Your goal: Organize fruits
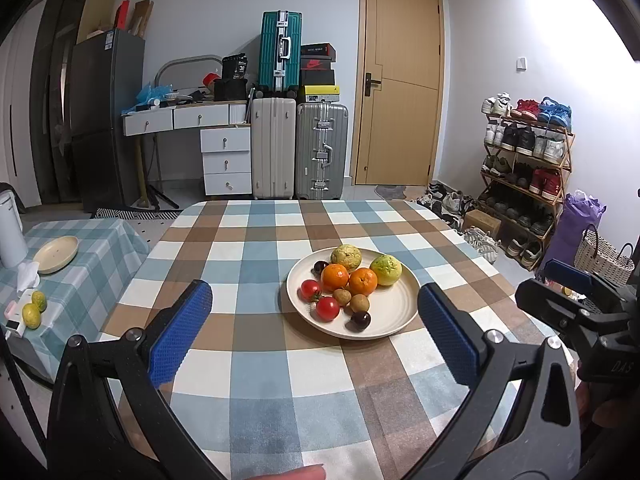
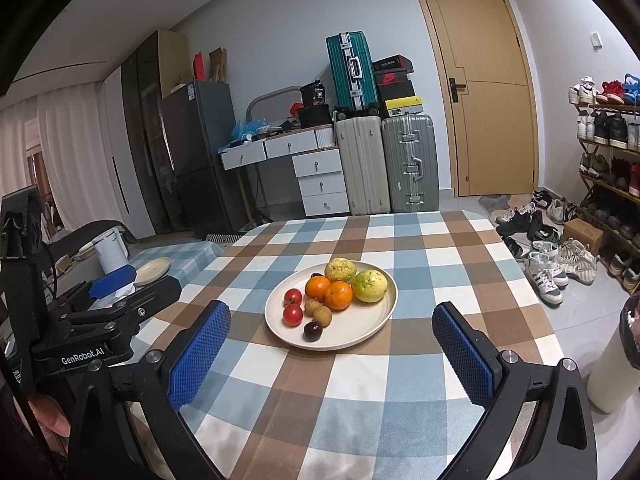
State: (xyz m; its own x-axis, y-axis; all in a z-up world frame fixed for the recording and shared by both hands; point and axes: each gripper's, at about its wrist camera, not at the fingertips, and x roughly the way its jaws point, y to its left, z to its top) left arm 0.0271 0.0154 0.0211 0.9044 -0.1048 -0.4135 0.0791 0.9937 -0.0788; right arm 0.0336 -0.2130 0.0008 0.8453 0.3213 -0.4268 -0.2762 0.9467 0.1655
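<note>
Plainly, both grippers hang above the near edge of the checked table (image 1: 256, 360), well short of the plate (image 1: 396, 312), and both hold nothing: the left gripper (image 1: 316, 332) has its blue pads spread wide, and the right gripper (image 2: 332, 344) is spread just as wide. The fruit sits gathered on that cream plate near the middle of the table: two greenish-yellow guavas (image 1: 346, 257) at the far side, two oranges (image 1: 335, 277) touching each other in front of them, two red tomatoes (image 1: 328, 308) on the left of the plate, two small brown fruits (image 1: 359, 303) beside them, a dark plum (image 1: 361, 319) nearest the grippers and another dark one (image 1: 320, 267) half hidden behind the oranges. Off to the left, on a lower side table (image 1: 100, 248) with a teal check cloth, a second cream plate (image 1: 56, 254) lies bare, and two small yellow-green fruits (image 1: 31, 315) rest well apart from it near that table's edge. From where I stand this could be fruit waiting to be sorted out by kind, or fruit already collected with the grippers drawn clear; the scene fits either. If a piece is to be lifted, I would judge that the round, smooth ones want the pads closing across their widest part, and that the tomatoes and plums want a soft squeeze, since they bruise and roll. The pile is tight, so any piece taken from the middle may nudge its neighbours across the plate.
</note>
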